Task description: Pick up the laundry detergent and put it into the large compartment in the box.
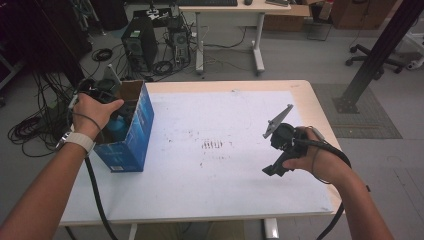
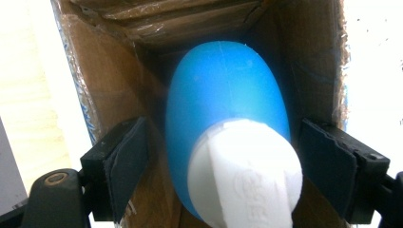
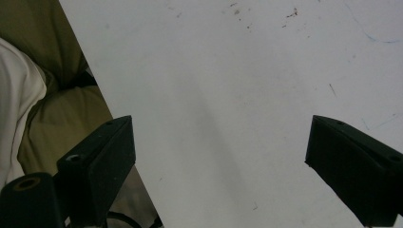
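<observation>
White desk (image 1: 225, 185): left gripper (image 2: 223, 156) gapes astride bottle (image 2: 223, 95) inside box (image 1: 135, 135); right gripper (image 3: 218, 161) released, well apart.

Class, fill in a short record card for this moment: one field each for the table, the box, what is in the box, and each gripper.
table: white top, scuffed near the middle
box: blue carton, open top, at the table's left edge
in box: blue bottle with white cap
left gripper: open, fingers either side of the bottle
right gripper: open, nothing between its fingers, above the table
</observation>
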A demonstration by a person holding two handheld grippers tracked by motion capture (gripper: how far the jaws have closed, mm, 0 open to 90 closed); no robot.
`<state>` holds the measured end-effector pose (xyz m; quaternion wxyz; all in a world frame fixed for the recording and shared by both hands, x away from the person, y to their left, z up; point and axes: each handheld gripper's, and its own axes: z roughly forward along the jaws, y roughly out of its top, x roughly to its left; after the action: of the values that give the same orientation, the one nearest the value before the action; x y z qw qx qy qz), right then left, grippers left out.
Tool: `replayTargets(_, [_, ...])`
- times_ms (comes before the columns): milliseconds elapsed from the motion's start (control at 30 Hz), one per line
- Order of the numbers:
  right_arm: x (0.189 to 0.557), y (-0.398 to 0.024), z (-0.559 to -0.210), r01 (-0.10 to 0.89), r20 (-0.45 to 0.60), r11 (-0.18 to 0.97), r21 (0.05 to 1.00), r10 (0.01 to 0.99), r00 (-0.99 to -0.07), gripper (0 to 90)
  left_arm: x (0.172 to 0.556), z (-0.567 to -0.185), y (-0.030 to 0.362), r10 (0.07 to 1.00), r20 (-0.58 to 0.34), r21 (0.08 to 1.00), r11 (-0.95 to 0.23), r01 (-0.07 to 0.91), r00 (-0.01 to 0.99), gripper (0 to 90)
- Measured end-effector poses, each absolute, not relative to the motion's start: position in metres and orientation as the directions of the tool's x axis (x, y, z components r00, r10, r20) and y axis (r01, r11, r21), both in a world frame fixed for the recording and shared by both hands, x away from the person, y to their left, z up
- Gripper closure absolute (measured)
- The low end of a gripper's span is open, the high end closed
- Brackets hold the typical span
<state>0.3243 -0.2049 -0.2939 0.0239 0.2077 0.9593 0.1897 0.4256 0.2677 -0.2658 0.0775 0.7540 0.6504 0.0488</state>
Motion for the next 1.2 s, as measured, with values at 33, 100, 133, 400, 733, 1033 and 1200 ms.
replayTargets(33, [0.324,-0.205,-0.294,0.389,0.031,0.843,0.372,0.407,-0.913,9.4,0.425,-0.265,0.268,0.989,-0.028,0.182,-0.14,0.973,0.147,17.8])
replayTargets(100, [0.323,-0.206,-0.293,0.39,0.031,0.841,0.375,0.409,-0.912,9.5,0.425,-0.264,0.268,0.988,-0.029,0.181,-0.141,0.973,0.149,17.5])
replayTargets(133, [0.323,-0.207,-0.293,0.392,0.03,0.841,0.373,0.411,-0.911,9.5,0.424,-0.262,0.268,0.989,-0.029,0.184,-0.14,0.973,0.147,17.1])
replayTargets(400, [0.32,-0.208,-0.291,0.391,0.028,0.839,0.379,0.412,-0.911,9.4,0.422,-0.253,0.265,0.988,-0.029,0.175,-0.147,0.974,0.154,14.8])
replayTargets(733, [0.317,-0.21,-0.289,0.392,0.022,0.838,0.38,0.416,-0.909,9.5,0.419,-0.232,0.26,0.985,-0.011,0.184,-0.169,0.968,0.174,13.9])
replayTargets(1033, [0.316,-0.212,-0.287,0.39,0.019,0.837,0.384,0.415,-0.909,9.4,0.416,-0.212,0.25,0.978,-0.006,0.178,-0.206,0.962,0.21,14.0])
replayTargets(1200, [0.315,-0.212,-0.286,0.392,0.018,0.836,0.384,0.418,-0.908,9.4,0.414,-0.203,0.246,0.972,-0.005,0.167,-0.232,0.958,0.236,14.0])
